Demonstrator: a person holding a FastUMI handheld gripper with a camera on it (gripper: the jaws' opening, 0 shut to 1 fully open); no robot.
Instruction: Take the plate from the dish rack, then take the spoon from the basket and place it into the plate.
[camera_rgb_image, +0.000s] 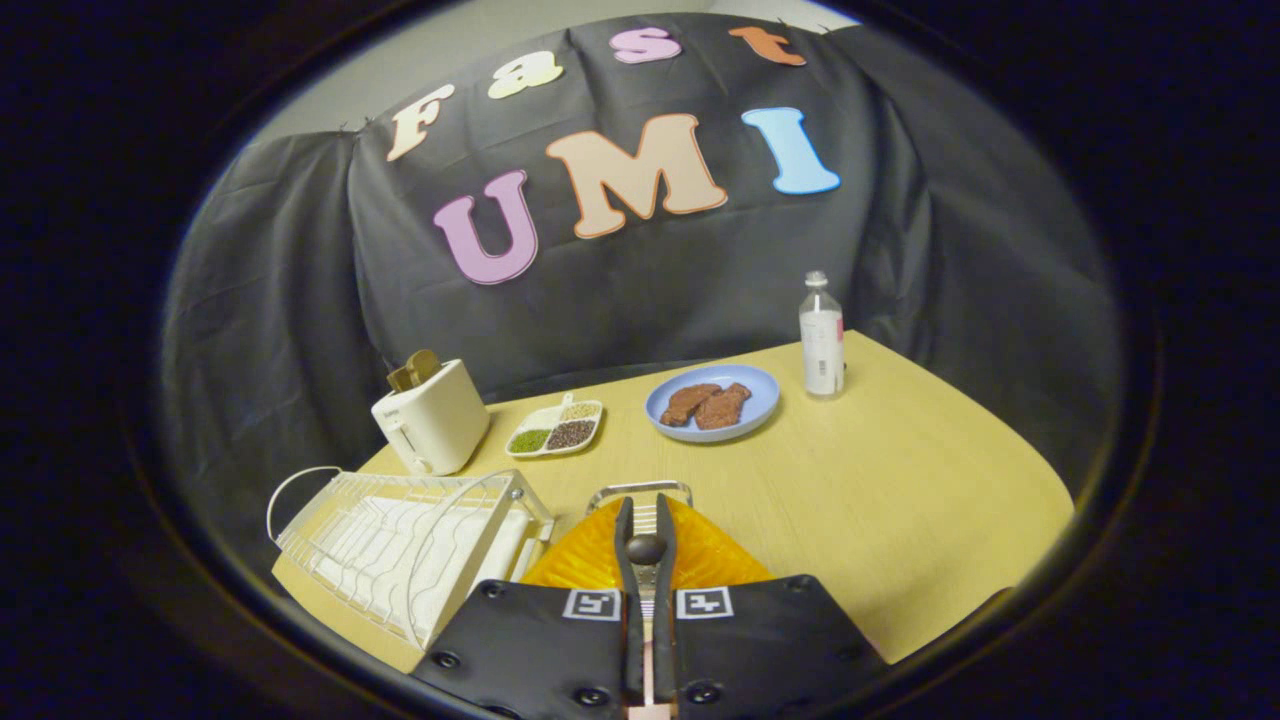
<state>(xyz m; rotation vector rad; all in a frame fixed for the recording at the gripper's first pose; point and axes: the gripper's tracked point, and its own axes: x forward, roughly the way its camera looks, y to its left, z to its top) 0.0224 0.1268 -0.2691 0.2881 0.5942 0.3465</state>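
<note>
Gripper view: fingers (646, 545) pinch the spoon (646, 549) above the orange basket (600, 560); next, carry it to the plate (755, 400).

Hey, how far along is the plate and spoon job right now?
Done: the orange plate lies on the table beside the white dish rack, out of its slots. In hand: the claw is shut on the spoon, holding it over the plate, just short of the wire basket. Left: lower the spoon and release it into the plate.
</note>
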